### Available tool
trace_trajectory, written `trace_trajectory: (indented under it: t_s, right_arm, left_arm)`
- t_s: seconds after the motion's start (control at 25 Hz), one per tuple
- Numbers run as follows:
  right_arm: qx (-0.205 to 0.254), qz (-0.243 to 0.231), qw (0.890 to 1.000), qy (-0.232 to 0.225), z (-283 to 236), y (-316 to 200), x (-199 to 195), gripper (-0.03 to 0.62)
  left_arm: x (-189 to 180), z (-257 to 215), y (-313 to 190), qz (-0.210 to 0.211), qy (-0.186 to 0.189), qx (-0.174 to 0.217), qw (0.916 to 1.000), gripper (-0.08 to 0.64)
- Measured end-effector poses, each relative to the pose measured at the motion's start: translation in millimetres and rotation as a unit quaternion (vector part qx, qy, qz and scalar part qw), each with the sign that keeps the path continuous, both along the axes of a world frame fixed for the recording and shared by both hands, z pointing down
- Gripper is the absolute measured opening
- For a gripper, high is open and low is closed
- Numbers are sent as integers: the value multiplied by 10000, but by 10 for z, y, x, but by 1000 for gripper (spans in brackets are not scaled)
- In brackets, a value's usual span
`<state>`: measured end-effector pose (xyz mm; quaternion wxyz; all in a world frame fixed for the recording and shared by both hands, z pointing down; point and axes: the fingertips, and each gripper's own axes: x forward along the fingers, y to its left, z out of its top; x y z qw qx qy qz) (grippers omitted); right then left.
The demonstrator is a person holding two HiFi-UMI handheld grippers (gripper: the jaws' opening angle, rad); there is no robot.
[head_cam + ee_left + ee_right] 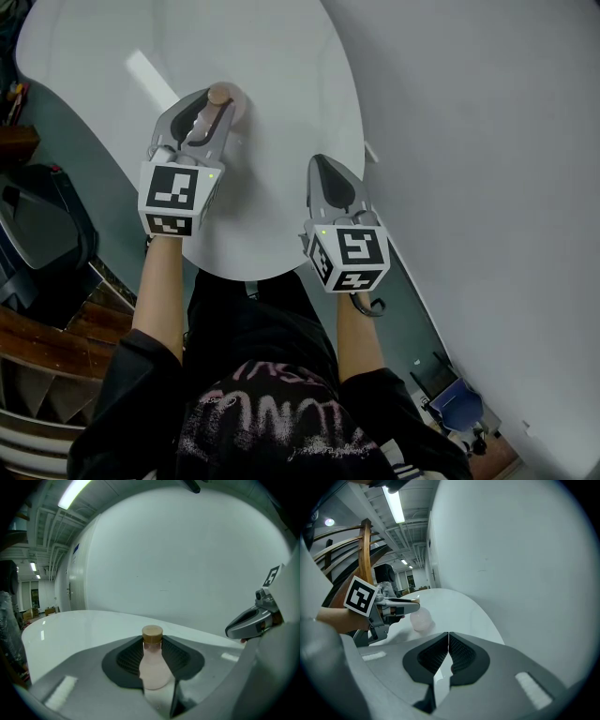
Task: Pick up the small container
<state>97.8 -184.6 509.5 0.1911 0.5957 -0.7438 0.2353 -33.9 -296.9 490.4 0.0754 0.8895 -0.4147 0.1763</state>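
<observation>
I've got the left gripper (218, 103) clamped on the small container (153, 665), just under its tan cap (152, 633). The lift isn't done: the right gripper view shows the base probably on the white table (281, 66), and the head view hides that. The right gripper (448, 644) is closed and empty.

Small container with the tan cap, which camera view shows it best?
The left gripper view: the small container fills the middle close up, pink body and tan cap, between the jaws of the left gripper. The head view shows mainly its top past that gripper. The right gripper view shows it small and half hidden.
</observation>
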Motion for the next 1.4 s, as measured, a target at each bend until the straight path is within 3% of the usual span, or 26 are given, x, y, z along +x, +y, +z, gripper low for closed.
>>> trace_trajectory:
  t_s: [1.12, 1.4]
  right_arm:
    - [352, -144, 9992, -100, -305, -160, 119, 12]
    - [501, -194, 9985, -114, -483, -169, -6, 12]
  left_arm:
    - [12, -430, 74, -186, 52, 202, 9996, 126]
    - [-127, -634, 147, -266, 90, 250, 9993, 125]
